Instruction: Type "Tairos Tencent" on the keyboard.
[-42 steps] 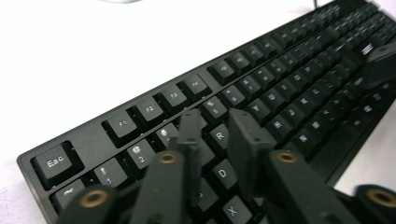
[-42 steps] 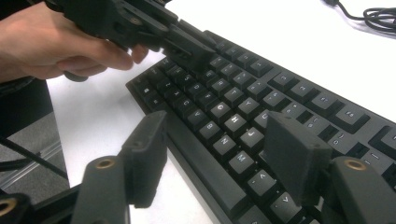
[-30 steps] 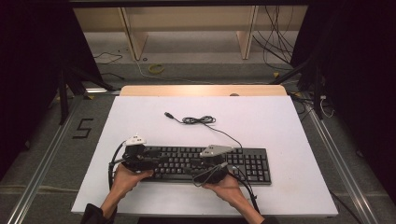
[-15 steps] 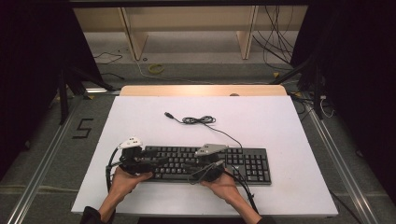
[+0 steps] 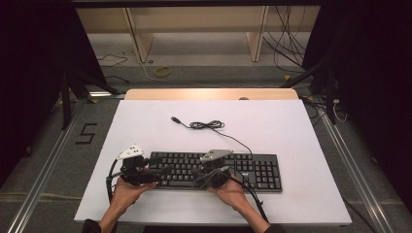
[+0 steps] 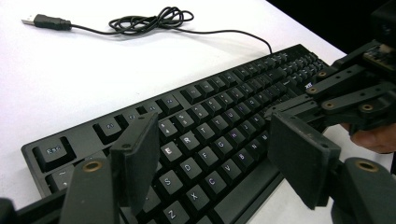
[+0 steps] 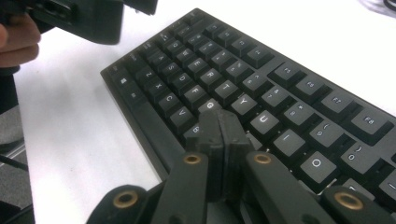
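On the white tabletop (image 5: pixel 145 126), a black keyboard (image 5: pixel 252 170) lies along the near edge, its cable (image 5: pixel 206 124) coiled loosely behind it and ending in a free USB plug (image 5: pixel 176 119). Left tool (image 5: pixel 153 167) hovers over the keyboard's left end; its jaws have just been opening and stand wide, pads (image 6: pixel 140 158) apart above the letter keys with nothing gripped. Right tool (image 5: pixel 206 175) has just been closing; its pads (image 7: pixel 222 140) meet flat together, tips down at the middle keys near G.

A black keyboard (image 5: pixel 214 171) with white-lettered keys and black cable (image 5: pixel 206 125) lies on a white table (image 5: pixel 291 121).
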{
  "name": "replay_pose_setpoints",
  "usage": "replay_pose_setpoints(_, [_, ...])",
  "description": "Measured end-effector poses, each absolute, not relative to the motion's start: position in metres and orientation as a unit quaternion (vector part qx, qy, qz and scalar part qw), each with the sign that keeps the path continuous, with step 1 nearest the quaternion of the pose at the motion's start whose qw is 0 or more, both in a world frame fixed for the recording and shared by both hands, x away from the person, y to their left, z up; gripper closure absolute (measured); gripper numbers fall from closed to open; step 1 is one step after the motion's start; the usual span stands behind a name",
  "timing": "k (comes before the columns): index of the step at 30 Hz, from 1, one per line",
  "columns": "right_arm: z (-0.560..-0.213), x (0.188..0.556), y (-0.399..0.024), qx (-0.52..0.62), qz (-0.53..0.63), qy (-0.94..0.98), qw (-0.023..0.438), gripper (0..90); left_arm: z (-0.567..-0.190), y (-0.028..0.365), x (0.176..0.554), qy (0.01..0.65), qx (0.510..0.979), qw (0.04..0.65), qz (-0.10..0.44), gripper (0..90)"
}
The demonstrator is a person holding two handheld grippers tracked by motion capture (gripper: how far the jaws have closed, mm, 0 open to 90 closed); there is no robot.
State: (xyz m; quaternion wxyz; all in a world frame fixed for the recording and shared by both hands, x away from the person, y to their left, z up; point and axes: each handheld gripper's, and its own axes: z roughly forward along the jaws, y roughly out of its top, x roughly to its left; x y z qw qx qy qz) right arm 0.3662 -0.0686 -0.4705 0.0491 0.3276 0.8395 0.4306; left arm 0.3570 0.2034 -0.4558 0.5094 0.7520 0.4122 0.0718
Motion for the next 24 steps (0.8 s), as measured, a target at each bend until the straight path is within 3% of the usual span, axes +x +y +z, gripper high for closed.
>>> replay_pose_setpoints(24, [-0.485, 0.367, -0.058, 0.323, 0.402, 0.855, 0.053, 90.0, -0.459, 0.208, 0.348, 0.41, 0.751, 0.513, 0.071, 33.3])
